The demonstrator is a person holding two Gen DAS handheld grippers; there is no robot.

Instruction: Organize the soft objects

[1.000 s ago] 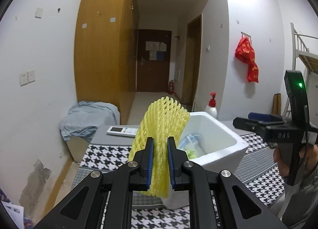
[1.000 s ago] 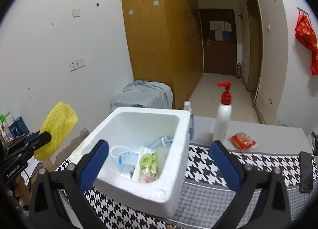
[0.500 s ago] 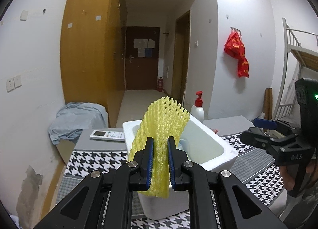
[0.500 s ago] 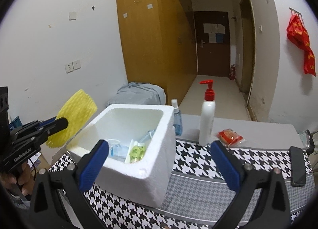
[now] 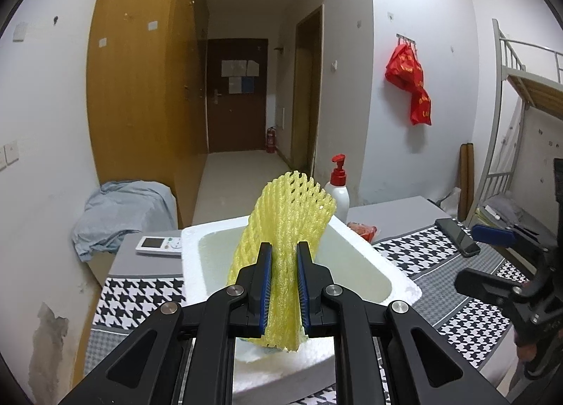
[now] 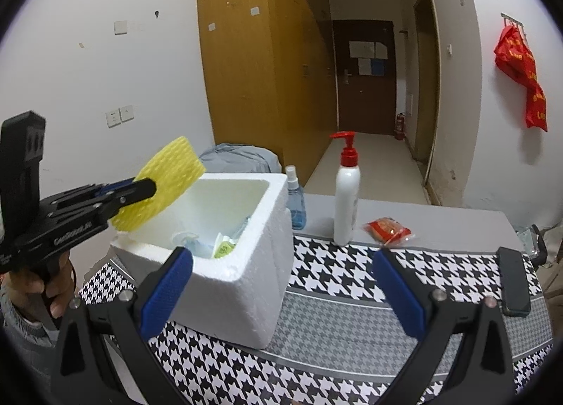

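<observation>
My left gripper [image 5: 284, 285] is shut on a yellow foam net sleeve [image 5: 288, 218], which it holds upright over the near rim of the white foam box [image 5: 191, 264]. From the right wrist view the same foam net sleeve [image 6: 165, 183] hangs above the foam box's [image 6: 246, 285] left edge, gripped by the left gripper [image 6: 147, 187]. Inside the box lie a face mask and a green packet [image 6: 223, 248]. My right gripper [image 6: 281, 285] stands wide open in front of the box with nothing between its fingers; in the left wrist view it shows at the right edge [image 5: 492, 257].
On the houndstooth table [image 6: 334, 264] stand a white pump bottle [image 6: 346, 194] and a small blue spray bottle [image 6: 295, 197]. A red snack packet [image 6: 387, 229] and a black phone [image 6: 513, 280] lie to the right. A white remote [image 5: 159, 245] lies left of the box.
The left gripper has carried the foam net rightward, from beside the box to over its rim. The right gripper has shifted right, so the box now sits further left in its view.
</observation>
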